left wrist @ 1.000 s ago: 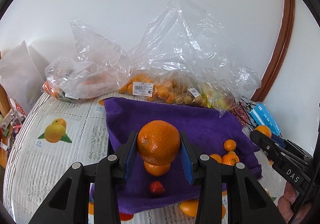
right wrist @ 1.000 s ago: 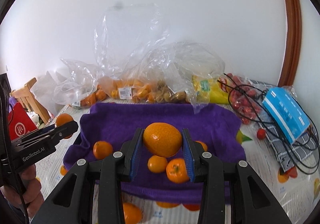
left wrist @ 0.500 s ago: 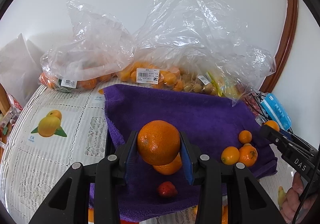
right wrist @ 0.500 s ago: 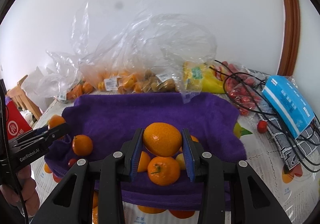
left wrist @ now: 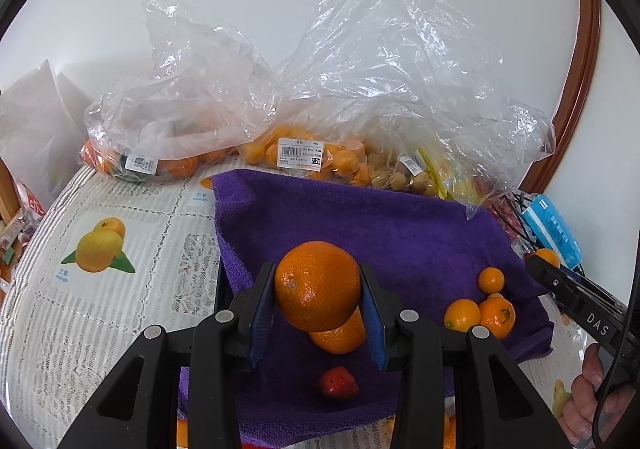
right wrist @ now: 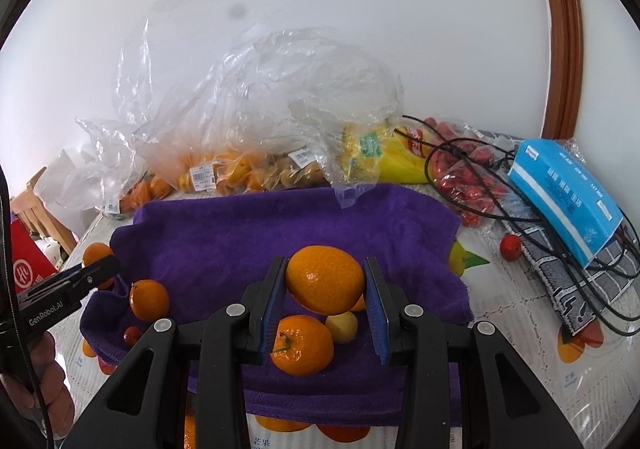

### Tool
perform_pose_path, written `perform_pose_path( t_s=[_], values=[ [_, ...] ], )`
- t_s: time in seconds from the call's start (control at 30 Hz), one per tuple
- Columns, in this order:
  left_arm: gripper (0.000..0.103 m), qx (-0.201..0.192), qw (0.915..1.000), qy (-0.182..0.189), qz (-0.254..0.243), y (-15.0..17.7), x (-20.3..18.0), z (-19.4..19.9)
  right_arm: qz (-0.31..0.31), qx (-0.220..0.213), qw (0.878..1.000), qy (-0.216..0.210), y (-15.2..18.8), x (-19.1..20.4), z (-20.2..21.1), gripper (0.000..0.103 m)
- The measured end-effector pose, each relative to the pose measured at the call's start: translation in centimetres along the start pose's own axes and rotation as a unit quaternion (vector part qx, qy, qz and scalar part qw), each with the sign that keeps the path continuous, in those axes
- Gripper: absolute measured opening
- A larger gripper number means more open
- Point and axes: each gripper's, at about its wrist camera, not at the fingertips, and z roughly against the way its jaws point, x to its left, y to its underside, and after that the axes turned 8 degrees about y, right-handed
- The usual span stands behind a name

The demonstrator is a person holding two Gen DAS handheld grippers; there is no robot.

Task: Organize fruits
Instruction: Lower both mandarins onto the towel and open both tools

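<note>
Two oranges are up in the air, one in each gripper. The left gripper squeezes a big orange between its blue pads, over the near part of the purple towel. The right gripper squeezes another orange the same way, over the near edge of the towel.

Round fruit can roll. If a gripper lets go from this high, its orange may bounce and roll off the near edge of the towel, maybe off the bench too. Under the left gripper lie one more orange and a strawberry near the towel's front edge. A dropped orange could squash that soft berry. Under the right gripper sit an orange with a stem and a small yellow fruit, touching each other. A drop there could knock them away. Too hard a squeeze could also hurt the skin.

Both grippers point forward toward the plastic bags behind the towel, held about level. The person's left hand shows at the left of the towel, gripping its handle.
</note>
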Motion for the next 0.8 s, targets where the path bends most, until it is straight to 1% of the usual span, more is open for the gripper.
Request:
perform_pose_path(
  t_s=[0.1,0.17,0.27,0.43,0.57,0.8],
  values=[
    [0.038,0.003,0.9999,0.009,0.009,0.0,0.2,-0.1,0.003,0.007,1.000,-0.001,0.2,0.3,-0.5,0.038],
    [0.038,0.007,0.9998,0.015,0.012,0.0,0.2,-0.2,0.002,0.015,1.000,-0.012,0.4,0.6,-0.9,0.038],
    [0.038,0.006,0.9999,0.013,0.009,0.1,0.1,-0.3,0.006,0.020,0.999,-0.030,0.9,1.4,-1.3,0.038],
    [0.038,0.011,0.9997,0.019,0.010,0.4,-0.1,-0.5,0.037,0.044,0.997,-0.053,1.7,3.4,-2.1,0.038],
    [0.038,0.011,0.9997,0.023,0.007,0.5,-0.3,-0.5,0.071,0.040,0.996,-0.048,2.1,4.7,-1.9,0.038],
    [0.038,0.021,0.9988,0.043,-0.004,0.9,-1.0,-0.7,0.071,0.040,0.996,-0.044,1.9,4.4,-1.9,0.038]
  ],
)
